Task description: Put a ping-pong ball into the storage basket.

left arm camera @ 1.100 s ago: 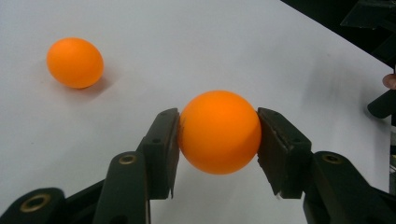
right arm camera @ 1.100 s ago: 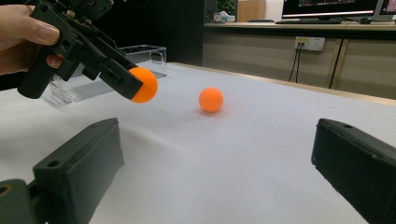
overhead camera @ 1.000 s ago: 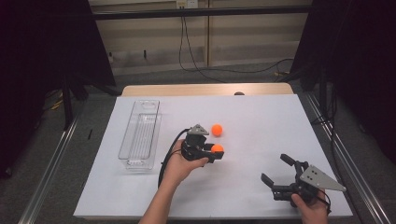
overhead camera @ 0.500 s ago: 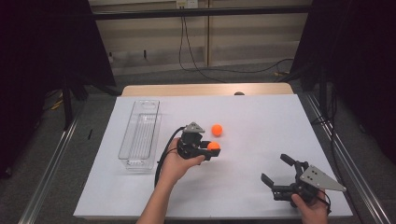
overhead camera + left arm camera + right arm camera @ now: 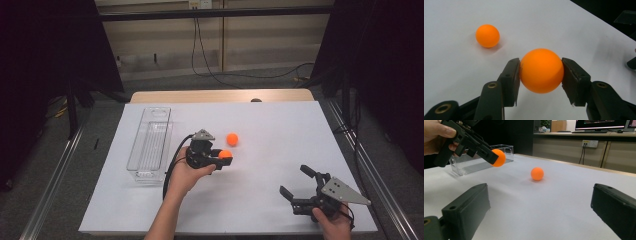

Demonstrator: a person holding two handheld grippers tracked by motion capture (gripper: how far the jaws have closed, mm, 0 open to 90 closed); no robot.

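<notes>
Orange balls (image 5: pixel 225 154) — white table (image 5: pixel 270 130)

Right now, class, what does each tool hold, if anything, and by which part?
The left tool grips a smooth orange plastic ball across its middle, one jaw on each side. The right tool is open and holds nothing.

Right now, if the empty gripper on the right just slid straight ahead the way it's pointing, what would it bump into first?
Probably the loose orange ball on the white table. It sits roughly centred ahead of the open right gripper, nothing between them, though depth is hard to judge.
</notes>
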